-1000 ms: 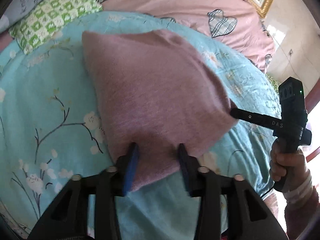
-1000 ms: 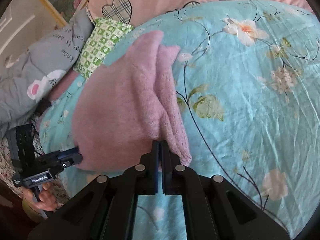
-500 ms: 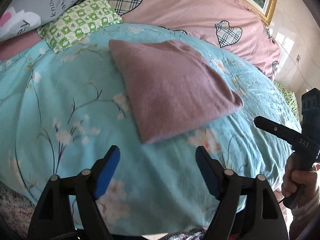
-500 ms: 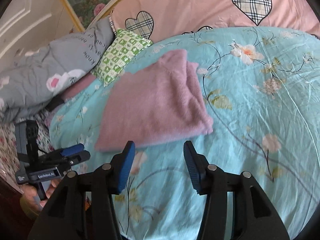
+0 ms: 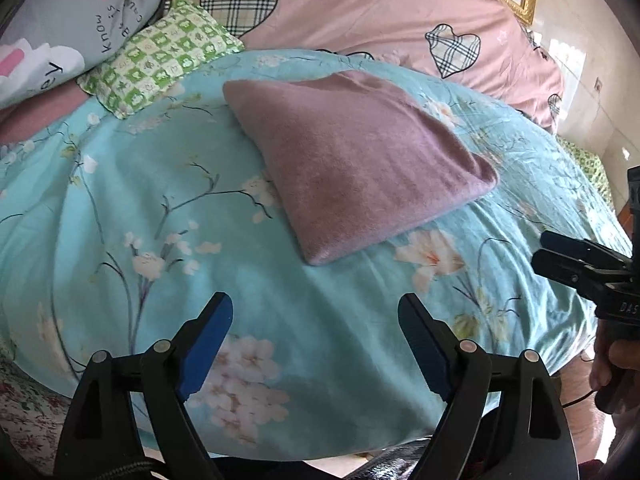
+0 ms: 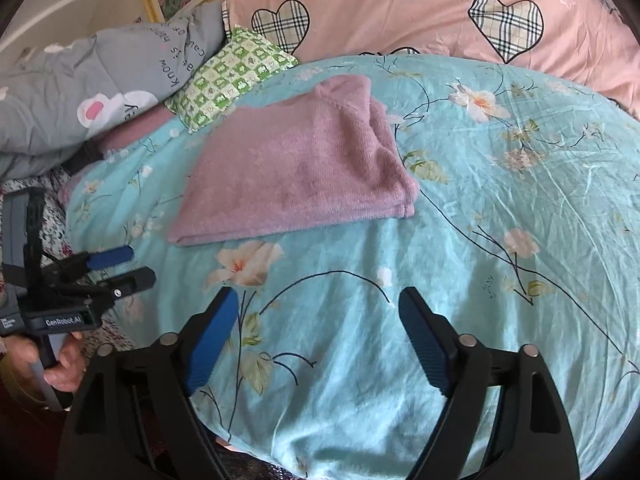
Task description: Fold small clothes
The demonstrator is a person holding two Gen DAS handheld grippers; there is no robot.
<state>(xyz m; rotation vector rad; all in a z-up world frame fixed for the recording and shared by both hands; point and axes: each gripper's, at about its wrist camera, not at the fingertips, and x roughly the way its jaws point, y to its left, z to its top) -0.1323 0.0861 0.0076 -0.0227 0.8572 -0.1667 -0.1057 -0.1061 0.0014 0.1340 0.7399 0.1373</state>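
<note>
A folded mauve knitted garment (image 5: 360,160) (image 6: 304,172) lies flat on the teal floral bedcover (image 5: 160,200) (image 6: 500,220). Nothing touches it. My left gripper (image 5: 315,304) hangs over the cover short of the garment's near corner, its jaws opening with nothing between them. My right gripper (image 6: 318,296) is also back from the garment's near edge, its jaws opening wide over bare cover. Each wrist view catches the other tool at its side, the right gripper (image 5: 560,256) and the left gripper (image 6: 128,266), each held in a hand.
A green checked pillow (image 5: 160,60) (image 6: 236,76) and a grey printed quilt (image 5: 60,32) (image 6: 80,92) lie behind the garment on the left. A pink heart-patterned cover (image 5: 360,20) (image 6: 400,8) runs along the back. The bed's front edge drops away below both grippers.
Both grippers let go of the garment's near edge, opened and drew back toward the bed's front. The garment now lies flat and free.
</note>
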